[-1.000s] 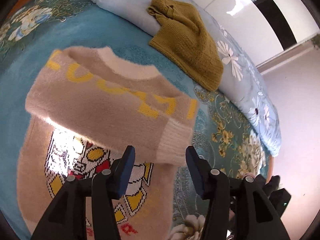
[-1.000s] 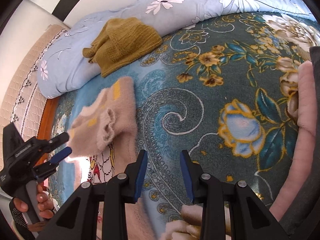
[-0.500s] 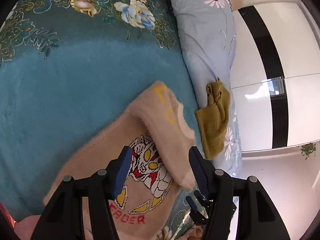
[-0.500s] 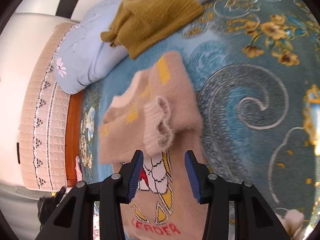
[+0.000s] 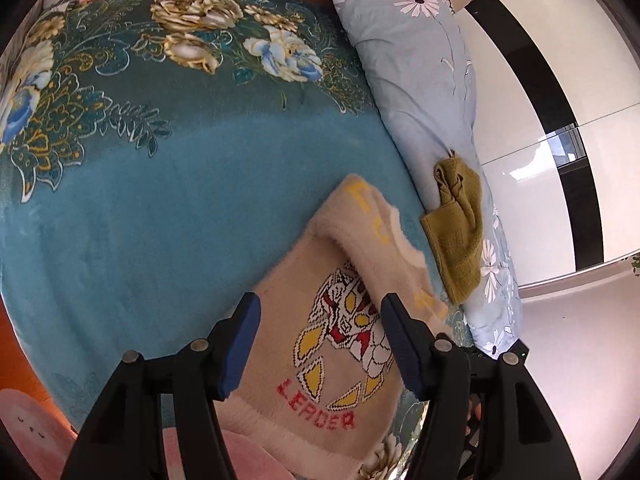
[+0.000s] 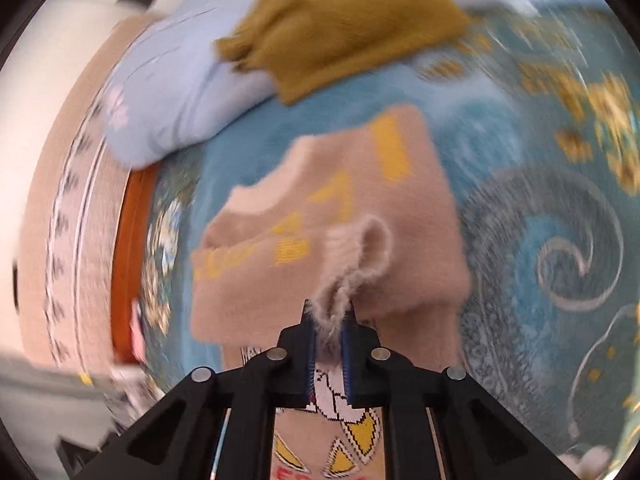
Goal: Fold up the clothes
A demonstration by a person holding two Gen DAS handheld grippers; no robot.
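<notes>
A fuzzy beige sweater [image 5: 320, 344] with a cartoon figure and red lettering lies on the teal floral blanket [image 5: 160, 200]. One sleeve is folded across its chest. My left gripper [image 5: 318, 344] is open and empty, hovering above the sweater's front. In the right wrist view the sweater [image 6: 400, 240] fills the middle, and my right gripper [image 6: 328, 332] is shut on the sleeve's ribbed cuff [image 6: 356, 252], which stands up from the jaws. That view is blurred by motion.
A mustard knit garment [image 5: 460, 220] lies on a pale blue floral pillow [image 5: 420, 80] at the blanket's far side; it also shows in the right wrist view [image 6: 340, 24]. Pink fabric [image 5: 36, 432] lies at the near left. A wooden bed edge [image 6: 128, 264] runs along the left.
My right gripper has moved in and closed on the sleeve cuff. My left gripper has swung back and away and stays open above the sweater.
</notes>
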